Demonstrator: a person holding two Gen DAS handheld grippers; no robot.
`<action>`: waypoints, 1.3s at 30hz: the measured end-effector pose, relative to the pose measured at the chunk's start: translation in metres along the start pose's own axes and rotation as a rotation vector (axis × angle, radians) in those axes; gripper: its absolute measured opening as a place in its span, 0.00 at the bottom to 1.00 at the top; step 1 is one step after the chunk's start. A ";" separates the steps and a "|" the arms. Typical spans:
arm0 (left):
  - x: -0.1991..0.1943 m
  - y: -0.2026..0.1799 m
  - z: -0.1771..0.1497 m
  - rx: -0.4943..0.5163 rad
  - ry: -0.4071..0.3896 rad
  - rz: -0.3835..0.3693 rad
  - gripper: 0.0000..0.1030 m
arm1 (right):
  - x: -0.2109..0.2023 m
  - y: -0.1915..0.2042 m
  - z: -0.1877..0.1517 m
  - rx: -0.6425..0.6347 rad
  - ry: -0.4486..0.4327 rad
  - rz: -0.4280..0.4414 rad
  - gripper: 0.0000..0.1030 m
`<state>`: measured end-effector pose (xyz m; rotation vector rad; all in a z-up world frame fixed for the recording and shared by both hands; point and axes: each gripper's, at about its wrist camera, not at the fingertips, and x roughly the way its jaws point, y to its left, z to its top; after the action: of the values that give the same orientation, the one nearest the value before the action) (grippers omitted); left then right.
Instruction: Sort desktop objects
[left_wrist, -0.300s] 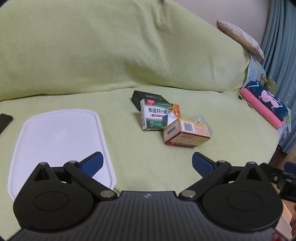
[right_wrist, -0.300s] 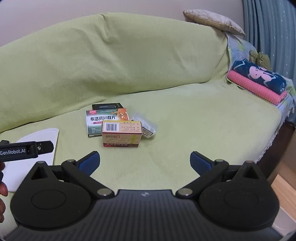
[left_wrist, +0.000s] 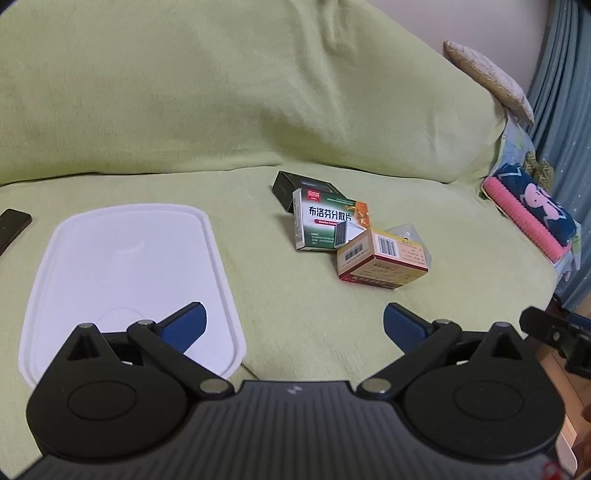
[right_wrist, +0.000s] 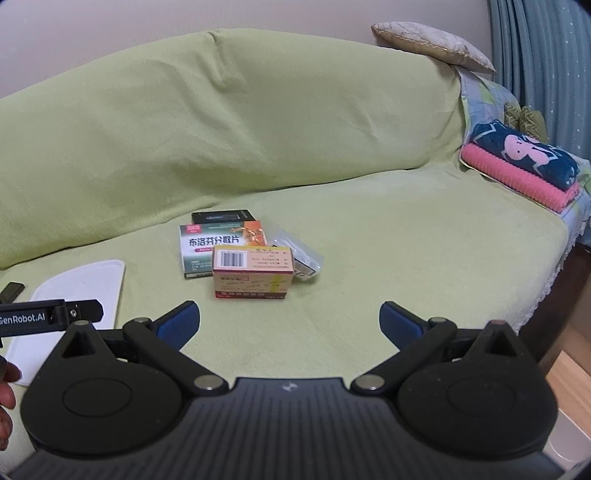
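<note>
I count three boxes in a touching cluster: one black box (left_wrist: 295, 186), one green-and-white medicine box (left_wrist: 325, 225), one tan barcoded box (left_wrist: 380, 260). One clear plastic bag (right_wrist: 299, 254) behind the tan one. One white plastic lid (left_wrist: 125, 280). One dark flat object (left_wrist: 11, 225) at the left edge, can't tell what. Two folded towels stacked: one pink (right_wrist: 517, 177), one navy (right_wrist: 524, 151). One beige cushion (right_wrist: 432, 46). Two of my grippers: left (left_wrist: 294, 324), right (right_wrist: 289, 320).
</note>
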<state>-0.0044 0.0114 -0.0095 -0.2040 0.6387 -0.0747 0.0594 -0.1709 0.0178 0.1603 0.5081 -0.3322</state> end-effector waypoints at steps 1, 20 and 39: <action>-0.001 0.001 -0.001 -0.003 0.003 -0.004 1.00 | -0.001 0.002 0.001 -0.002 -0.005 -0.005 1.00; -0.025 -0.014 0.000 0.099 0.024 0.040 1.00 | -0.012 -0.005 -0.004 0.050 -0.013 0.004 1.00; -0.013 -0.025 0.001 0.123 0.038 0.126 1.00 | 0.005 -0.034 -0.008 0.060 0.005 0.052 1.00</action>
<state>-0.0141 -0.0116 0.0040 -0.0432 0.6815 0.0037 0.0476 -0.2015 0.0059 0.2322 0.4978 -0.2960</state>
